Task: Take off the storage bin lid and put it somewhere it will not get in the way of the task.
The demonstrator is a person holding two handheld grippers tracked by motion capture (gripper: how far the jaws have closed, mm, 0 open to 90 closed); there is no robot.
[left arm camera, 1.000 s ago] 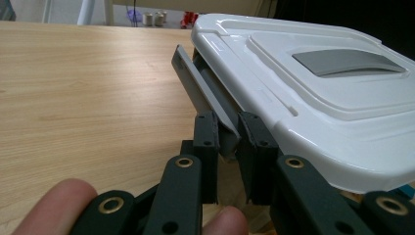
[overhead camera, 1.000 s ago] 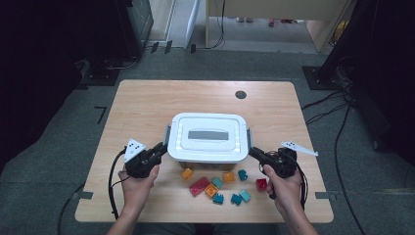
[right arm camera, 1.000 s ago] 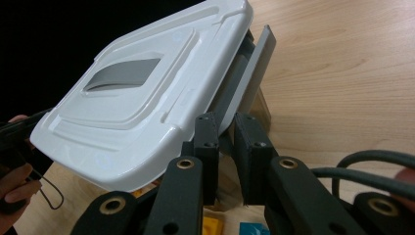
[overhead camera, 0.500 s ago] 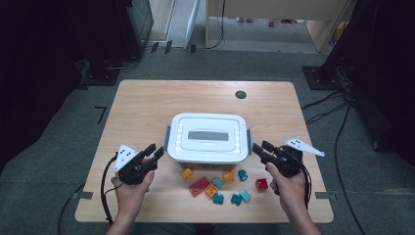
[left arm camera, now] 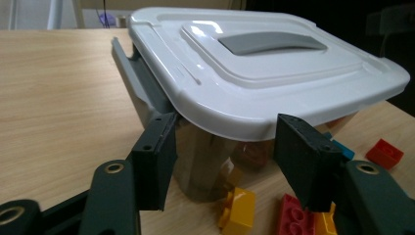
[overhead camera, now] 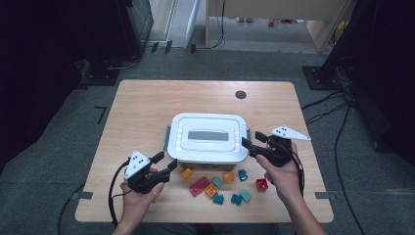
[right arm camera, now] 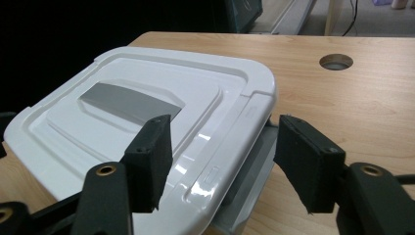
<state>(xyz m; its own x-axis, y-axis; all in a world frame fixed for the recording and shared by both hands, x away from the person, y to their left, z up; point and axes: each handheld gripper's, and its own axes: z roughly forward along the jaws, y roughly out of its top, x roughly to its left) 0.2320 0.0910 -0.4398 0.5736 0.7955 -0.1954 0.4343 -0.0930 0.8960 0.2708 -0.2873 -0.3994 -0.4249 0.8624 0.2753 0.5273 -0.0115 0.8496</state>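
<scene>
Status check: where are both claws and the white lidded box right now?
Left claw and right claw have just been opening, nothing gripped. Box lidded, claws at its ends. Loose bricks in front, none blocking.

Even overhead light falls on the desk (overhead camera: 147, 112), while the floor around it sinks into darkness (especially left and right). Glare streaks the white lid (right arm camera: 195, 161). Both gripper views are soft, their near jaws blurred.

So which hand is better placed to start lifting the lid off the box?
Probably the right: its tongs stand open at the lid edge, level with the rim. The left tongs, also open, sit lower, off the front corner.
</scene>
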